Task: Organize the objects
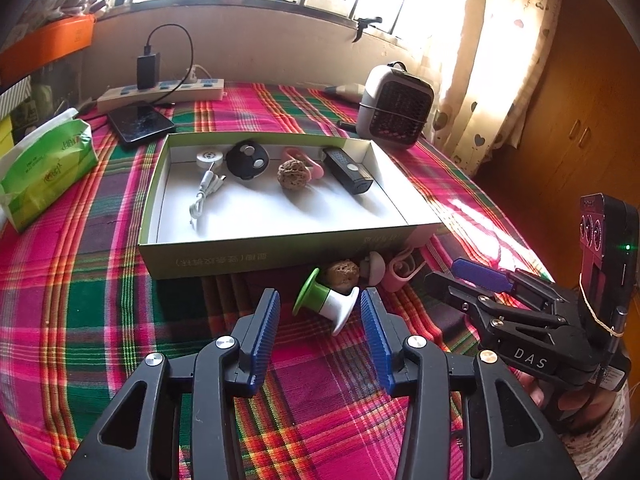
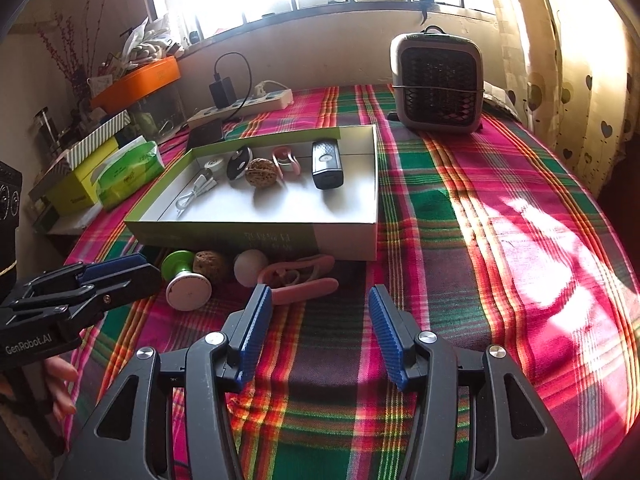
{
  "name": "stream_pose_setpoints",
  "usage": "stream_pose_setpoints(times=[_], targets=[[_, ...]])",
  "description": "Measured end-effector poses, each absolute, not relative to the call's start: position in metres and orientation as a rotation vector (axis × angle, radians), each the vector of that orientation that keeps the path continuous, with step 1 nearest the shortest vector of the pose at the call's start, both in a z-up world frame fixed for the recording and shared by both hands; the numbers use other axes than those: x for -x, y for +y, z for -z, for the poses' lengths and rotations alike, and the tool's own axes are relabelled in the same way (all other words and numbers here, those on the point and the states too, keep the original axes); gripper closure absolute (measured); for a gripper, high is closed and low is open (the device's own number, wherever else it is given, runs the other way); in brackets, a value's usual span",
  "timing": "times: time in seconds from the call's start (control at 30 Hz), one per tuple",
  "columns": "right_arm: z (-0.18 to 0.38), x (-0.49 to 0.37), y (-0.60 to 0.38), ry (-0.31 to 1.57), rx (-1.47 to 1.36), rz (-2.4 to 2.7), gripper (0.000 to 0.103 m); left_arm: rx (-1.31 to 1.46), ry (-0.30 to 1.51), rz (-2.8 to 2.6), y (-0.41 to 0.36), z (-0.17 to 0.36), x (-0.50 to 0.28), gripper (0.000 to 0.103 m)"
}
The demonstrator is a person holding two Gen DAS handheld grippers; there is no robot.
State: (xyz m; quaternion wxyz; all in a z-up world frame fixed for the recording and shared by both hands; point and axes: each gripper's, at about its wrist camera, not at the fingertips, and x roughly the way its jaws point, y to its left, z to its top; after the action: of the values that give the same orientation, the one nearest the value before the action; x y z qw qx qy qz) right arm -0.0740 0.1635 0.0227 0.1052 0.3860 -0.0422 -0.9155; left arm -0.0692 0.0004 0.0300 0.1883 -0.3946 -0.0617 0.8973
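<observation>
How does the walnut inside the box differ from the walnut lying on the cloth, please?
The walnut in the box sits on the white floor of the box, among the sorted items. The walnut on the cloth lies outside, against the box's front wall, wedged between a green-and-white spool and a white ball, partly shadowed. Both are brown and wrinkled.

Tabletop cloth (image 1: pixel 100 320): woven plaid fabric, matt. Box (image 1: pixel 256 258): cardboard, matt green outside, smooth white inside. Walnut (image 1: pixel 294 174): rough, pitted shell. Spool (image 1: pixel 326 300): smooth plastic, green and white, slight gloss. Tissue pack (image 1: pixel 44 168): glossy plastic film. Phone (image 1: pixel 140 122): glossy glass face. Left tool (image 1: pixel 320 312): matt black plastic, ribbed blue pads (image 1: pixel 266 332), shiny metal rivets. Curtain (image 1: pixel 500 60): thin printed fabric.
</observation>
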Motion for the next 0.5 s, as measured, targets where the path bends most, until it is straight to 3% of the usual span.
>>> stream_pose_setpoints(times=[0.5], targets=[[-0.021,0.075,0.165,-0.134,-1.144,2.684,0.051,1.159,-0.076,-2.523,0.019,-0.021,0.081,0.062]])
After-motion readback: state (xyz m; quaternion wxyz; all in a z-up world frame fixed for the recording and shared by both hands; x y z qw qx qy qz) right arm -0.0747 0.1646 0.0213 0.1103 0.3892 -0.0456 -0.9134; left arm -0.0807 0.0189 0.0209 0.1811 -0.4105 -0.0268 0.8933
